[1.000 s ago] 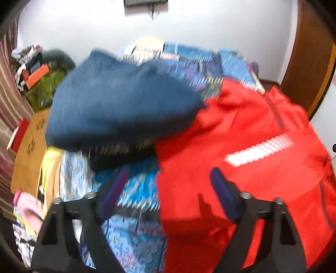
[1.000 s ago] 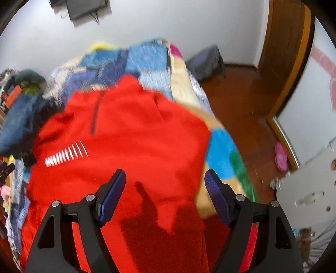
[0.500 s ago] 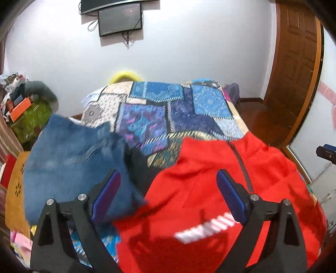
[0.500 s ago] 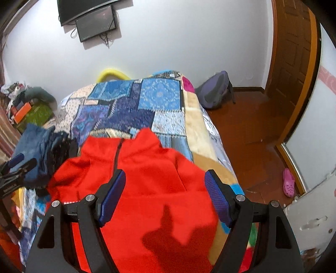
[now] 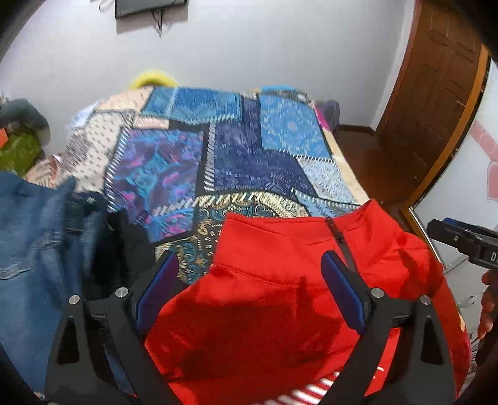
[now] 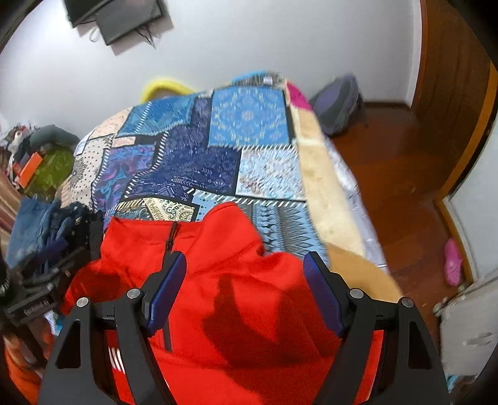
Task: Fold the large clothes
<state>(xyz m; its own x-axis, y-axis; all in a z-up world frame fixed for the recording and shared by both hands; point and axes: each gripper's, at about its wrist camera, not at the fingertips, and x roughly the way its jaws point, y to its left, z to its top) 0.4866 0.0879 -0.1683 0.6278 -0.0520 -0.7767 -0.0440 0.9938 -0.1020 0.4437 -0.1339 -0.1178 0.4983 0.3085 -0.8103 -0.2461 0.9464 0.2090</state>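
- The red top (image 5: 280, 299) lies on the bed (image 5: 236, 155), at the near end, with its collar and dark zip (image 5: 337, 240) pointing to the far wall. It looks bumpy, not flat yet.
- The left tool (image 5: 249, 289) hangs over the left side of the red top. Its two blue fingers (image 5: 155, 289) are wide apart and hold nothing.
- The right tool (image 6: 244, 291) hangs over the right side of the same top. It is wide apart too, with nothing in it.
- I think the fold has not begun. This looks like the start: getting ready to grab the top.
- Next, I think each tool needs to go down and pinch an edge, maybe near the shoulders, so the top can be pulled flat or folded over.
- The cloth is soft and floppy, so a small pinch could slip.
- A pile of blue jeans (image 5: 34, 236) and dark clothes sits just beside the top, on its left.
- The bed has a patchwork cover in blue, purple and cream.
- The room has a white wall, a screen (image 6: 115, 21) up high, a brown door (image 5: 435, 102), a wood floor, a grey bag (image 6: 337, 106) and a pink shoe (image 6: 453, 261).
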